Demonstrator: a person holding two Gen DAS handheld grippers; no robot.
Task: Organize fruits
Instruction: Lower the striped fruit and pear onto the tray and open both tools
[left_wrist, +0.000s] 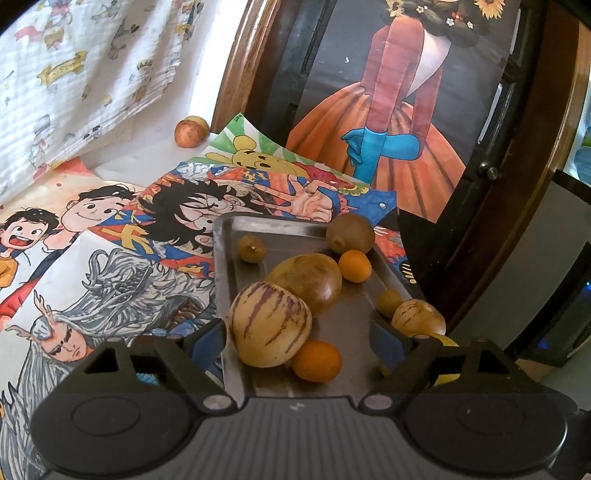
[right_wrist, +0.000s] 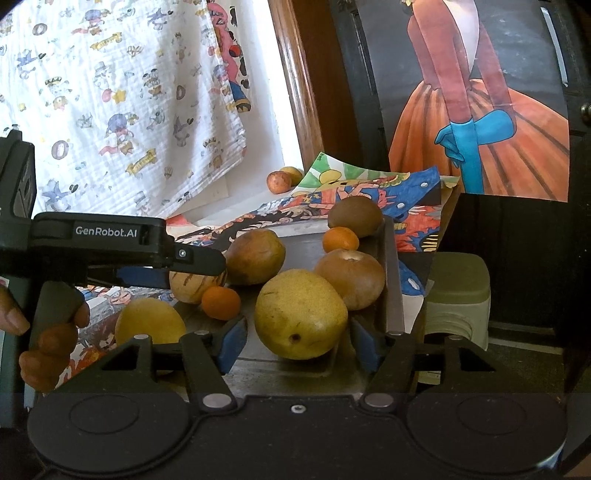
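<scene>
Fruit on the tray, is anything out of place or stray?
Yes. Two small fruits sit far back by the wooden frame, off the tray where the rest are gathered. A yellow fruit also appears to sit beside it.

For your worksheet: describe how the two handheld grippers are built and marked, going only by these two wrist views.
Both are matte black plastic. Each has two angular linkage fingers with triangular cut-outs, blue pads at the tips, silver pivot pins and round discs on a ribbed body. The left gripper, seen from the side in the right wrist view, carries white "GenRobot.AI" lettering. The right gripper looks the same. No cables or sleeves show.
</scene>
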